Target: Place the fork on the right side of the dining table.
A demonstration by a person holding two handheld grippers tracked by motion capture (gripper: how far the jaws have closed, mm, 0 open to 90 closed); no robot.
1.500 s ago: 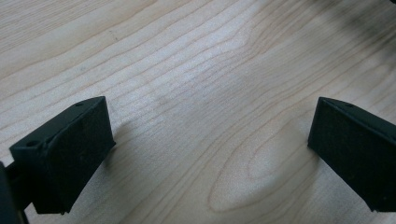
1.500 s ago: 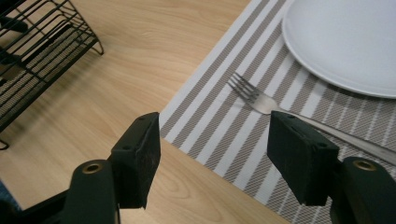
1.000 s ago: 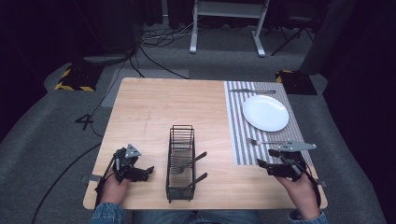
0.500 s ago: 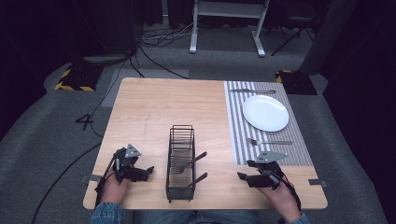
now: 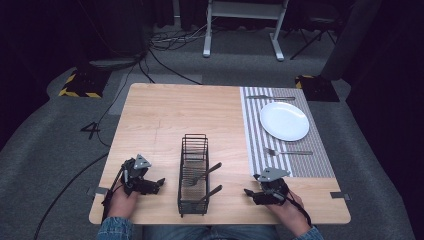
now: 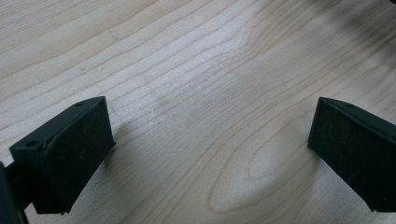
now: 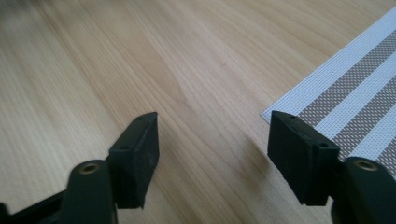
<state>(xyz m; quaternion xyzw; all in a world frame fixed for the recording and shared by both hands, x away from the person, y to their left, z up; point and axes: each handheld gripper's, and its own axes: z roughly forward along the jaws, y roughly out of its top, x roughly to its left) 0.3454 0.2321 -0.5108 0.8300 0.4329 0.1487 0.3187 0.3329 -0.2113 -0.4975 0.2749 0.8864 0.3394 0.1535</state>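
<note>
My right claw (image 5: 248,193) sits empty near the tabletop's (image 5: 165,115) front edge, its jaws apart and just widened, nothing between them, pointing toward the wire rack (image 5: 193,172) at front centre. Two forks (image 5: 202,175) lean in that rack. My left claw (image 5: 159,182) rests wide apart over bare wood by the front left corner. A striped mat (image 5: 320,167) along the right edge carries a plate (image 5: 284,121) and fork (image 5: 287,152)

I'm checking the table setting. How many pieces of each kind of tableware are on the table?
Forks: 3, one on the placemat, two in the wire rack
Knives: 1
Plates: 1
Total: 5
</note>
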